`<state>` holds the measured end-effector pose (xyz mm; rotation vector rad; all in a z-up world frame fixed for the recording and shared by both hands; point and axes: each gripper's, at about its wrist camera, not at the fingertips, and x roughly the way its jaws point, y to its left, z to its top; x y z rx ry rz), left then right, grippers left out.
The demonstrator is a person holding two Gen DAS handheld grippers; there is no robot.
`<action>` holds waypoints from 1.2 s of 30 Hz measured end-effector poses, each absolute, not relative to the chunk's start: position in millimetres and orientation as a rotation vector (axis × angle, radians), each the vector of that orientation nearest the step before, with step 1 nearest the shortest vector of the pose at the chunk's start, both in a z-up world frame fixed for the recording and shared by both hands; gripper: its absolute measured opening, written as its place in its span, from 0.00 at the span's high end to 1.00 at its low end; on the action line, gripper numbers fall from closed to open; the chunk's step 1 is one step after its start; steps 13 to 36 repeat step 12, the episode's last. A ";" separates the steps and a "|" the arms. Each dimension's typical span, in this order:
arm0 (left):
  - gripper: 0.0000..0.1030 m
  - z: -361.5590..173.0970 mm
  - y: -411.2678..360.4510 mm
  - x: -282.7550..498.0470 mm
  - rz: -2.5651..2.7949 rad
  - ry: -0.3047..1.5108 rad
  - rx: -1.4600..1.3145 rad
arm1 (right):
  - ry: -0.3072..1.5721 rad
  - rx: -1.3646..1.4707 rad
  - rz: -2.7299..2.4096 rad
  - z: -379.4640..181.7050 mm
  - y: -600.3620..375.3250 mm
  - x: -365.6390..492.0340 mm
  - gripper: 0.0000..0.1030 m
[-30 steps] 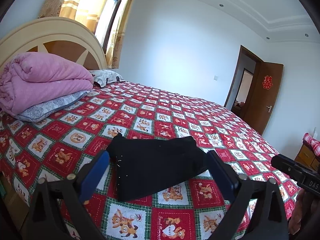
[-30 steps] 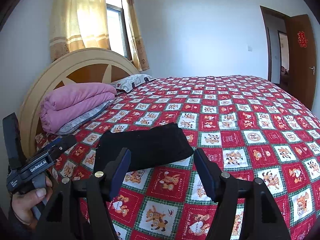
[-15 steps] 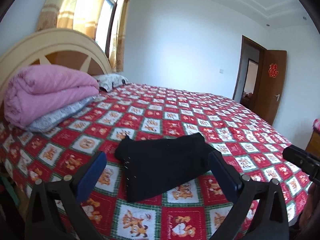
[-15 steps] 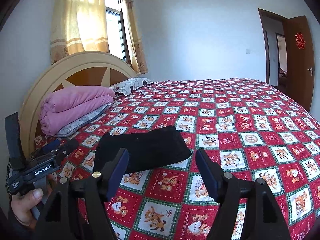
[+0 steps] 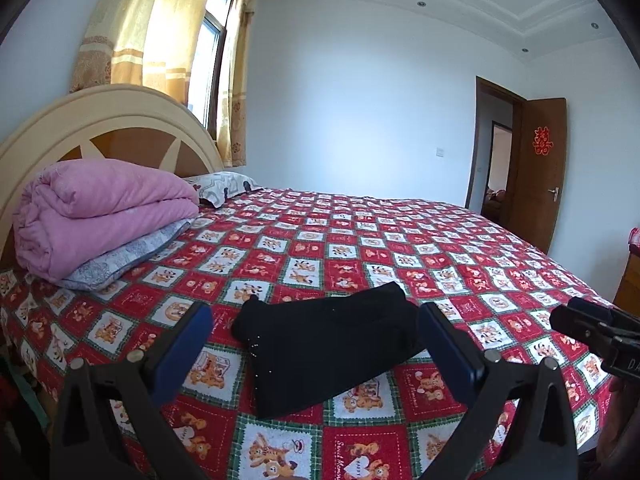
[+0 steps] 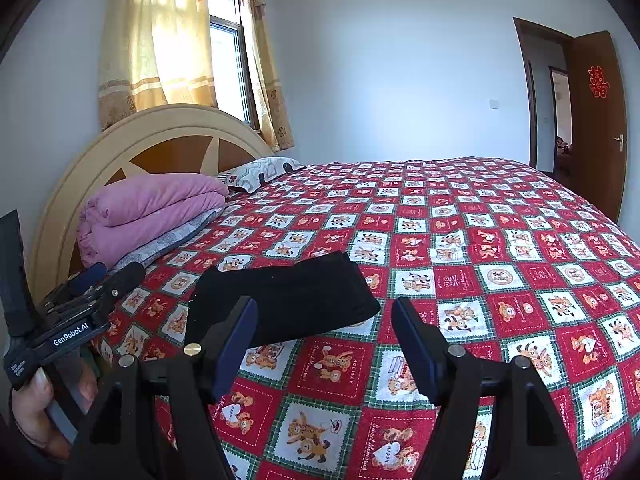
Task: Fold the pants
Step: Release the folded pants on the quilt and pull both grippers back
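Note:
The black pants lie folded into a compact bundle on the red bear-pattern bedspread, near the bed's front edge. My left gripper hovers just short of the bundle, open, its blue pads wide apart with nothing between them. In the right wrist view the pants lie ahead and slightly left of my right gripper, which is also open and empty. The left gripper's body shows at the left edge, held by a hand. The right gripper's tip shows at the right edge.
A rolled pink quilt rests on a grey pillow at the headboard, with a patterned pillow behind. A curtained window is on the left wall. An open brown door stands at the far right.
The left wrist view has rolled to a more level picture and lifted slightly. The pants lie unmoved. The right gripper has stayed put.

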<state>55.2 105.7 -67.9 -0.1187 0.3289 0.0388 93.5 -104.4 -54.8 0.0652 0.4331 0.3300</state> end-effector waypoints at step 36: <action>0.00 -77.9 111.7 56.5 0.032 0.343 -0.169 | 0.460 0.064 0.325 -64.3 -101.9 95.7 0.31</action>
